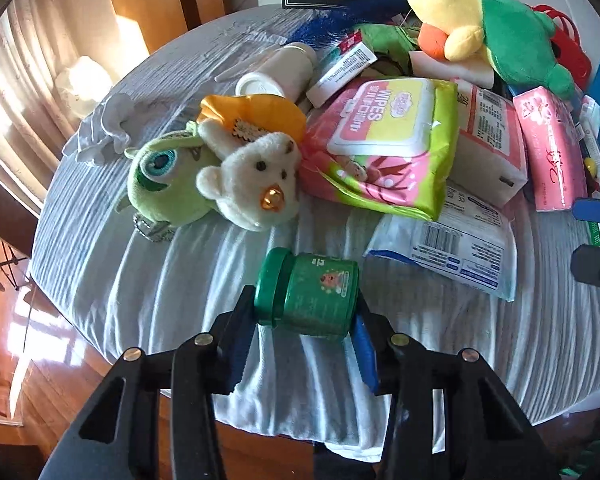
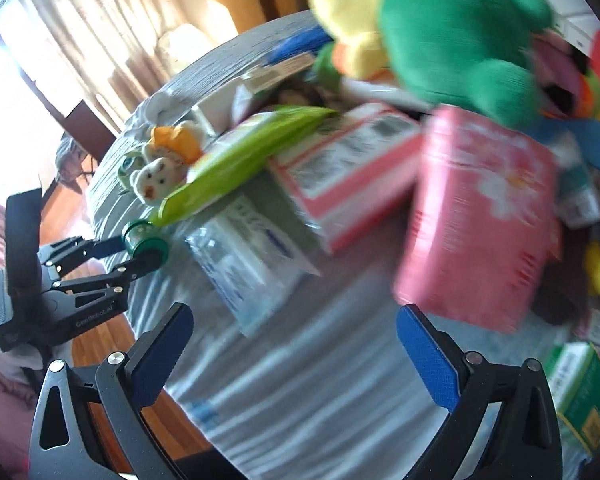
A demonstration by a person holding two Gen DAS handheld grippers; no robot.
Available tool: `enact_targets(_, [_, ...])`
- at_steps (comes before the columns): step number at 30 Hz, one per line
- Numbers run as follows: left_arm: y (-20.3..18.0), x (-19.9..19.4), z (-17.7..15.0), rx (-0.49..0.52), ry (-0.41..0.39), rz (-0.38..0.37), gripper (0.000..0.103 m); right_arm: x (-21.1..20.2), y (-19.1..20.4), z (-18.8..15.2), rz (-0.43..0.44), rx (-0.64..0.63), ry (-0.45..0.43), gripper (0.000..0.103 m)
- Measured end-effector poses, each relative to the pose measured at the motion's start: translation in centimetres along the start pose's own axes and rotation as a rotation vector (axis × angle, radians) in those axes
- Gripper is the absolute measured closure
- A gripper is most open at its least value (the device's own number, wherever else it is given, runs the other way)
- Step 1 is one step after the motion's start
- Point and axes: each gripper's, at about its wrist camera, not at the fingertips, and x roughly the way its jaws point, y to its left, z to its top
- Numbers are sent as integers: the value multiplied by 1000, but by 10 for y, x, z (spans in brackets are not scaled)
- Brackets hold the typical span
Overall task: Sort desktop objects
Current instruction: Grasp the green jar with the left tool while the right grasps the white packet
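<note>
Left gripper (image 1: 306,320) clamped end to end on green jar (image 1: 308,294) lying sideways near table's (image 1: 140,280) front edge, right gripper (image 2: 294,354) agape and empty; likely to roll or slip floorward if squeezed off-centre.
</note>
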Motion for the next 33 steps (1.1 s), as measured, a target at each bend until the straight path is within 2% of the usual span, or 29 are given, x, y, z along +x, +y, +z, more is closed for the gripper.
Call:
enact_targets(5, [18,5,4,24,-6,-20,59,38,28,19,-57,-81,51,0])
enact_targets(11, [22,9,8,32,-22,-34,59,71,32,21,-91,-126,127,0])
enact_targets(15, [19,12,12,37,-32,-24,59,75,39,16,-145,-178,117,0])
enact_targets(22, [18,13,12,27,-37,-25,59,70,35,6,-173,-125,34,0])
enact_targets(26, [18,12,11,27,-34,-26,59,65,31,9,-151,-65,88,1])
enact_targets(27, [18,12,11,28,-35,-26,59,62,30,7,-144,-62,74,4])
enact_targets(29, [18,11,9,31,-35,-23,59,59,32,4,-194,-86,65,15])
enact_targets(31, [16,10,8,36,-33,-24,59,53,32,0,-194,-78,61,29])
enact_targets(33, [14,9,7,45,-29,-29,59,45,28,-6,-174,-45,66,37])
